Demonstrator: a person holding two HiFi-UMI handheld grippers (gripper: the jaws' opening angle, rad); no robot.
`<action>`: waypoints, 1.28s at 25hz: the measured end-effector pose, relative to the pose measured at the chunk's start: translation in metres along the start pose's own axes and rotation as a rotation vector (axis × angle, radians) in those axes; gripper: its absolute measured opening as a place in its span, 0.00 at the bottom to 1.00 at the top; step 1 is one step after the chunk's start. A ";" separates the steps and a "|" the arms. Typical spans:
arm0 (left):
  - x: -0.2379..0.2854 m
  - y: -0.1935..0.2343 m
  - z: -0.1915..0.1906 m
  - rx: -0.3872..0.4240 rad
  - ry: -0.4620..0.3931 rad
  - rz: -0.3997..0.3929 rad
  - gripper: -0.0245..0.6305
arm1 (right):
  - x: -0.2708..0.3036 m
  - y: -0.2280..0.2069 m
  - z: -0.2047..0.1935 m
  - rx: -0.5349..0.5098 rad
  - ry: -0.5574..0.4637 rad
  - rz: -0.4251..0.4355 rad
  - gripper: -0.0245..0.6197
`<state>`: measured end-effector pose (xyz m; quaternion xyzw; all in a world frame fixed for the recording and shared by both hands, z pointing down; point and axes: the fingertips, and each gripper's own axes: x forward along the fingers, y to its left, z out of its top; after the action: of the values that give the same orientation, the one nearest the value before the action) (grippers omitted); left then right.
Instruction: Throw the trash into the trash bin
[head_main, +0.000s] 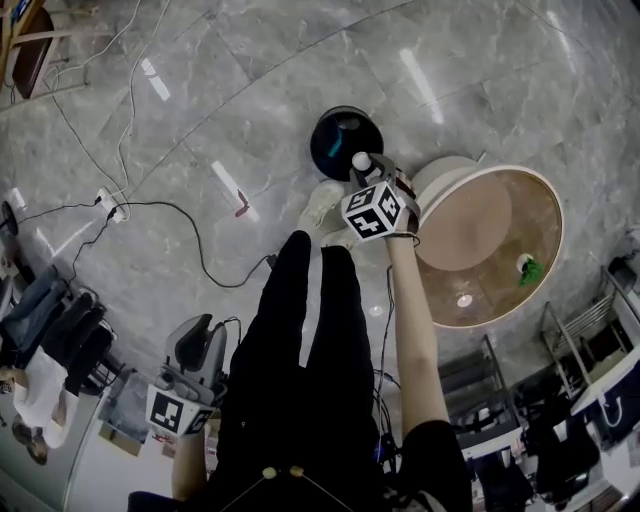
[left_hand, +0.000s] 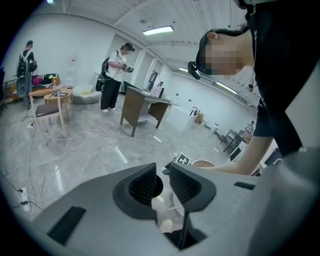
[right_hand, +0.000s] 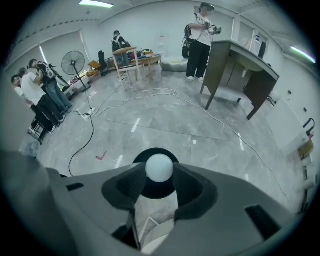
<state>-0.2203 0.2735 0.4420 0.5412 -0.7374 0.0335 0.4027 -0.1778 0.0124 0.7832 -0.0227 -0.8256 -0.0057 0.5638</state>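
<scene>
1. The right gripper (head_main: 362, 167) points steeply down, its jaws clamped on a small white ball (head_main: 361, 161), the piece of trash to throw away.
2. The round black trash bin (head_main: 338, 137) stands on the grey marble floor (head_main: 250, 90), just beside the edge of a round wooden table (head_main: 535, 250). In the head view the ball sits over the bin's near rim. In the right gripper view the ball (right_hand: 159, 167) appears centred on the dark opening (right_hand: 156, 191).
3. To do the step well, I would hold the ball over the middle of the opening, not the rim, before letting go.
4. Part the jaws cleanly in one go. A round ball is likely to roll off a pad sideways if released slowly.
5. A low release seems wise, since a light ball may bounce out or strike the rim.
6. The left gripper (head_main: 197, 336) hangs low by the person's side, well apart from the bin. Its jaws stand slightly apart with nothing between them.
7. A green scrap (head_main: 529, 268) lies on the table near its far edge.
</scene>
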 end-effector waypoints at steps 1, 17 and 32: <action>-0.001 0.002 0.001 -0.009 -0.007 0.005 0.16 | 0.002 0.002 0.005 -0.010 -0.001 0.003 0.31; -0.011 0.014 0.003 -0.062 -0.064 0.051 0.16 | 0.016 0.003 0.038 -0.078 -0.028 -0.008 0.32; -0.004 0.007 0.014 -0.072 -0.073 0.023 0.16 | 0.008 0.000 0.029 -0.055 -0.028 -0.016 0.35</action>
<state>-0.2334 0.2722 0.4329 0.5188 -0.7584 -0.0082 0.3944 -0.2076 0.0139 0.7799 -0.0314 -0.8330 -0.0326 0.5515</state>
